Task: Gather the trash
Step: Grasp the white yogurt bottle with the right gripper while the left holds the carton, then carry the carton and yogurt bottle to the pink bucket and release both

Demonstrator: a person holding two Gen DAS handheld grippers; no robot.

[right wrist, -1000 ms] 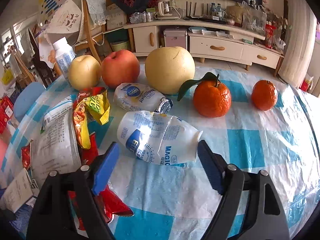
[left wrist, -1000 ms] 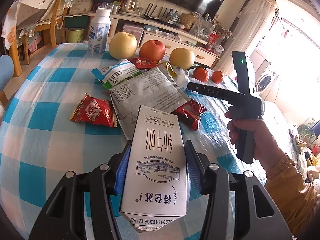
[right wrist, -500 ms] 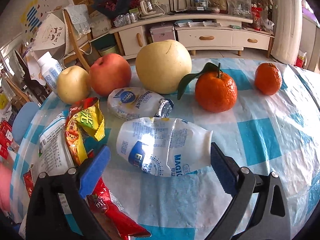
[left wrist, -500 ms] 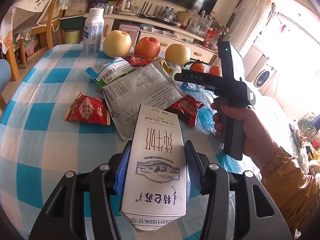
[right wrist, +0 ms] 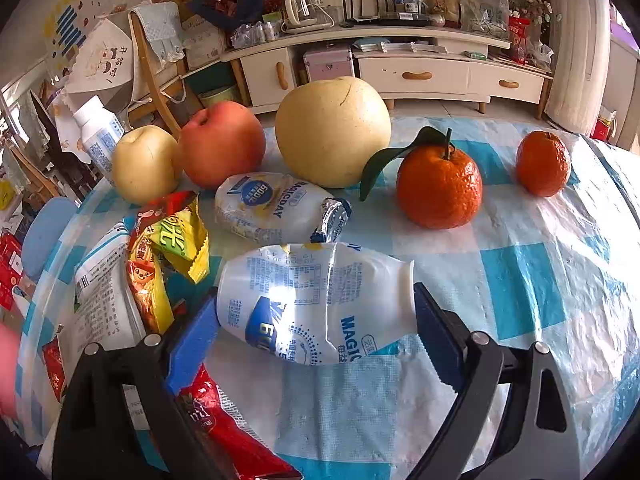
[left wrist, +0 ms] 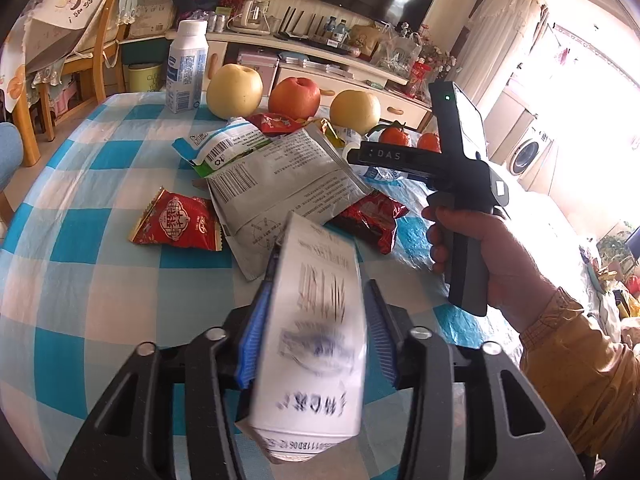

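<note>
The left gripper [left wrist: 314, 332] sits at the bottom centre of the left wrist view, clenched on a white milk carton [left wrist: 312, 344] that stands between its blue pads [left wrist: 250, 340]; the carton is blurred and tilts a little to the left of the frame, its printed face toward the camera. Behind it on the blue-and-white checked tablecloth [left wrist: 80, 240] lies a heap of rubbish: a red snack wrapper [left wrist: 176, 222] at middle left, a large grey foil bag [left wrist: 280, 188] in the centre, a second red wrapper [left wrist: 372, 218] just right of it; a white bottle [left wrist: 186, 68] stands upright at upper left, with a yellow pear [left wrist: 235, 90] and a red apple [left wrist: 295, 98] beside it. At the right of that frame a hand [left wrist: 480, 256] holds the other tool by its grip.

In the right wrist view the right gripper [right wrist: 316, 320] lies at lower centre, its jaws spread around a crumpled white drink bottle [right wrist: 316, 304] lying on its side; the blue pads touch or nearly touch its two ends, and whether they press it cannot be told. A second crushed bottle [right wrist: 276, 208] lies just above it; a yellow-and-red wrapper [right wrist: 168, 248] is at left; two oranges [right wrist: 440, 186] sit at upper right.
</note>
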